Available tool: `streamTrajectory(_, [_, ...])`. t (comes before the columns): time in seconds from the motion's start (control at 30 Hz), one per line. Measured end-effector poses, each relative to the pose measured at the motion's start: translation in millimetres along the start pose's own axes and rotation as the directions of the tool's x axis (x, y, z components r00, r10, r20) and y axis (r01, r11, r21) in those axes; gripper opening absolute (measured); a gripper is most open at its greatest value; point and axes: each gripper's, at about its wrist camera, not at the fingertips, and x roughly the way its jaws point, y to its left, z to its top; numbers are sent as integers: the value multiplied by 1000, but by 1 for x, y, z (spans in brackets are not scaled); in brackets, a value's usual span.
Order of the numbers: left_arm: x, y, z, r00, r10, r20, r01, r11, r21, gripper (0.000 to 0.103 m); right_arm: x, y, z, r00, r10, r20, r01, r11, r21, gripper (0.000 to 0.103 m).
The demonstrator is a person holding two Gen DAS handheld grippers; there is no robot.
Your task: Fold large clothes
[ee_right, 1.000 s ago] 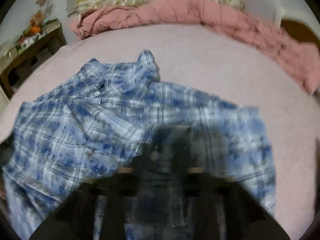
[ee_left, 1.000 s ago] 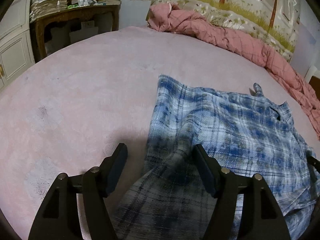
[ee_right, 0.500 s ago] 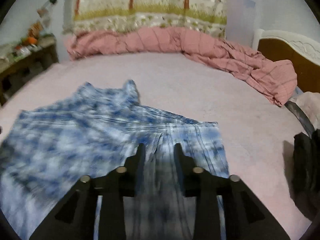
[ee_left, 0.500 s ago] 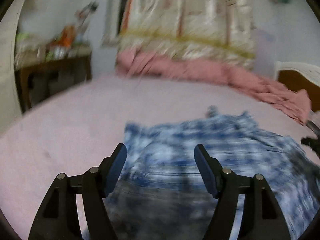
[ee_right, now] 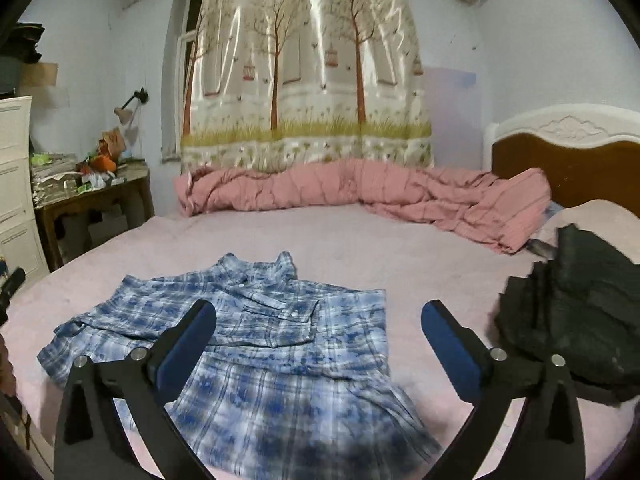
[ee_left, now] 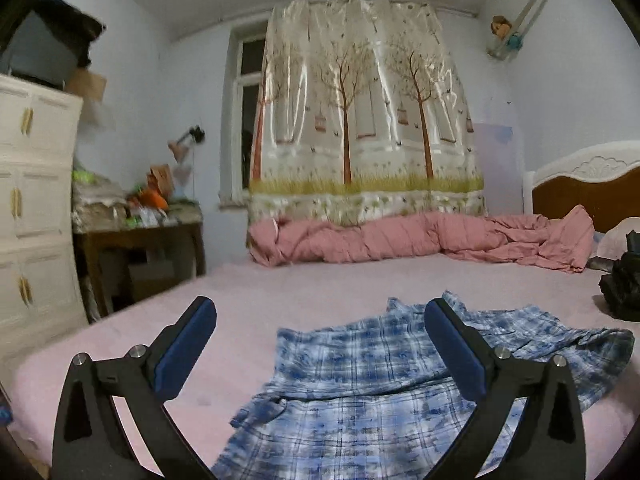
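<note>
A blue and white plaid shirt (ee_left: pixel 360 376) lies spread and partly folded on the pink bed (ee_left: pixel 320 280). It also shows in the right wrist view (ee_right: pixel 272 344), collar toward the far side. My left gripper (ee_left: pixel 320 344) is open and empty, raised above the shirt's near left part. My right gripper (ee_right: pixel 318 336) is open and empty, raised above the shirt's near right part.
A rolled pink quilt (ee_right: pixel 360 192) lies along the far edge of the bed. A dark garment (ee_right: pixel 580 304) is heaped at the right near the headboard (ee_right: pixel 568 152). A cluttered wooden table (ee_left: pixel 140 232) and white cabinet (ee_left: pixel 32 200) stand to the left.
The right gripper let go of the shirt and opened. Both grippers rose and tilted up from the bed, so the room and curtain came into view. The left gripper stayed open.
</note>
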Motion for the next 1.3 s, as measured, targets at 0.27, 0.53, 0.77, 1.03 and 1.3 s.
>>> streamTrajectory(0.27, [-41, -19, -4, 999, -34, 11, 35, 999, -24, 103, -46, -6, -21, 1000, 7, 3, -7, 999, 33, 103])
streamTrajectory(0.53, [-41, -36, -31, 997, -69, -37, 69, 998, -9, 103, -49, 4, -44, 1000, 8, -11, -8, 1000, 17, 103])
streamTrajectory(0.77, [-27, -47, -84, 982, -73, -172, 85, 994, 63, 103, -28, 32, -93, 991, 48, -127, -63, 992, -113, 103])
streamTrajectory(1.03, [11, -61, -131, 920, -28, -391, 111, 975, 192, 103, 20, 63, -140, 929, 79, -361, -143, 977, -156, 103])
streamTrajectory(1.3, [38, -65, -137, 866, -85, -492, 190, 967, 168, 103, 47, 58, -148, 914, 25, -404, -71, 993, -99, 103])
